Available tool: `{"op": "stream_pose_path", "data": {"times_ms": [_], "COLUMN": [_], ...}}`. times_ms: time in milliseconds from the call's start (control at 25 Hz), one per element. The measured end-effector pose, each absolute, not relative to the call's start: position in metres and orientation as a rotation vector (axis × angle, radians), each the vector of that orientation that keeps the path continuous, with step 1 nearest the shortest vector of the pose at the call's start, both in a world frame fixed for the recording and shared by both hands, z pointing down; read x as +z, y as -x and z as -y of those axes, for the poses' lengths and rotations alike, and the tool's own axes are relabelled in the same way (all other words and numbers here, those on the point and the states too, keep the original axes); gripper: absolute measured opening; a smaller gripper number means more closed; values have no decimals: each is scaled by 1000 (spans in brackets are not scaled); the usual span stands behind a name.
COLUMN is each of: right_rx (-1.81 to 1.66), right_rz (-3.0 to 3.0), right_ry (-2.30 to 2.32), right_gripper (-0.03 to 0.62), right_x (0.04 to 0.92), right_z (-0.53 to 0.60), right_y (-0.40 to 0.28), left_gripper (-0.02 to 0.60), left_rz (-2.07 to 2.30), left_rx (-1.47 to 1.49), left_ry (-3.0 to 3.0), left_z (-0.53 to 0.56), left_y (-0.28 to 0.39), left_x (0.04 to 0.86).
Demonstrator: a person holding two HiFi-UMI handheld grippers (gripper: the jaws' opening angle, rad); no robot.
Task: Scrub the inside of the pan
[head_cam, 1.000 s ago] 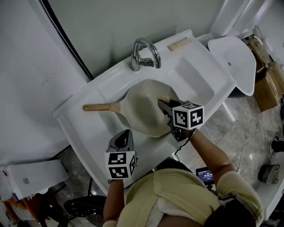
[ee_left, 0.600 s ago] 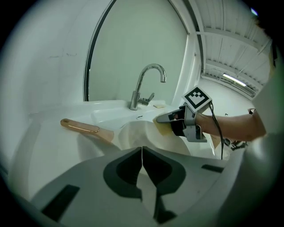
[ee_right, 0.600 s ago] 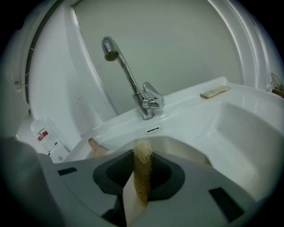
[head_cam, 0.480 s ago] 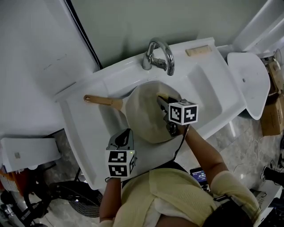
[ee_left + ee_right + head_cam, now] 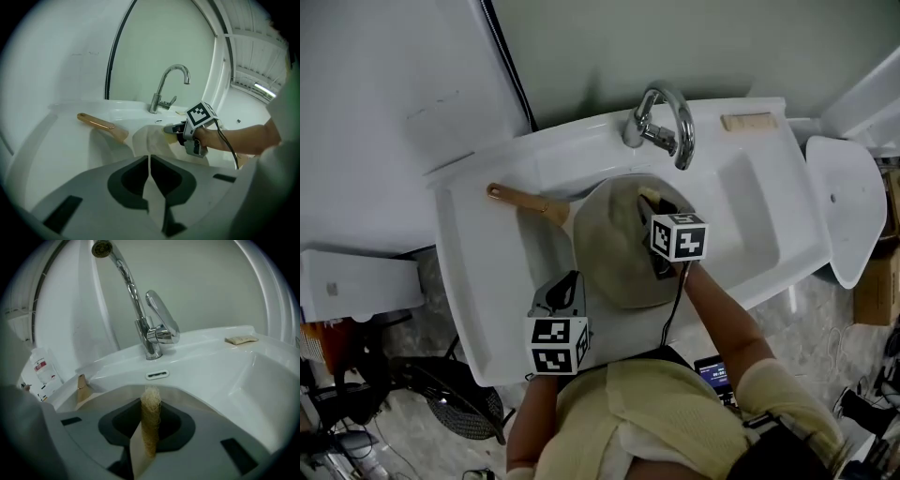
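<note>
Shirt (image 5: 647, 412), pale yellow, nearest in head view, both forearms reaching forward from it.

Left gripper (image 5: 149, 161) next, held over front edge of white sink (image 5: 750, 216), near pan (image 5: 614, 248) but apart from it. Jaws pressed together, only a hairline slit, nothing between them. Marker cube toward the person.

Right gripper (image 5: 150, 427) further in, reaching down into pan from its right side. Jaws clamped on a straw-coloured fibrous scrubber (image 5: 151, 420), standing upright between them with its frayed top above the jaw tips. In head view, scrubber at far side of pan interior, on the side toward the tap; contact with pan surface hidden by gripper.

Pan beige, round, lying in left basin of sink, just in front of tap (image 5: 661, 122). Wooden handle (image 5: 525, 200) pointing left, resting up over basin rim onto the drainer side.

Beyond pan: oval overflow slot (image 5: 157, 375) in sink's back wall, then chrome tap with curved spout arching over pan and single lever. Small tan bar (image 5: 748, 122) on back ledge, right of tap. White bottle (image 5: 42, 371) with red label far left in right gripper view. Plain pale wall behind.
</note>
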State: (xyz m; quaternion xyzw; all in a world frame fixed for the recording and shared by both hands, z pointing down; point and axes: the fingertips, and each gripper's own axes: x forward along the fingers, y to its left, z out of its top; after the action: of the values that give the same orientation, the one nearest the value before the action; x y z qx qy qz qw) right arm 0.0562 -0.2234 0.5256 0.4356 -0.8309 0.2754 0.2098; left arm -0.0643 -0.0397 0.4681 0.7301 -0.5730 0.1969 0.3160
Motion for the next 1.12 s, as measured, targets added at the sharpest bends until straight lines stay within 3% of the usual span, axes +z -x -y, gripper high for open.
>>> {"op": "stream_pose_path", "data": {"times_ms": [440,1120], "right_rx": [645,658], "right_rz": [2245,2339], "right_ry": [-1261,-920], "right_gripper": [87,87], "right_x": [554,570], "right_z": [242,210], "right_y": [-46,31], "left_gripper": [57,57], "left_rz": [1508,1501], "left_rx": [495,490], "left_ry": [-1824,-1814], "left_z": [31,28], "left_y": [72,74], "left_x": [476,478]}}
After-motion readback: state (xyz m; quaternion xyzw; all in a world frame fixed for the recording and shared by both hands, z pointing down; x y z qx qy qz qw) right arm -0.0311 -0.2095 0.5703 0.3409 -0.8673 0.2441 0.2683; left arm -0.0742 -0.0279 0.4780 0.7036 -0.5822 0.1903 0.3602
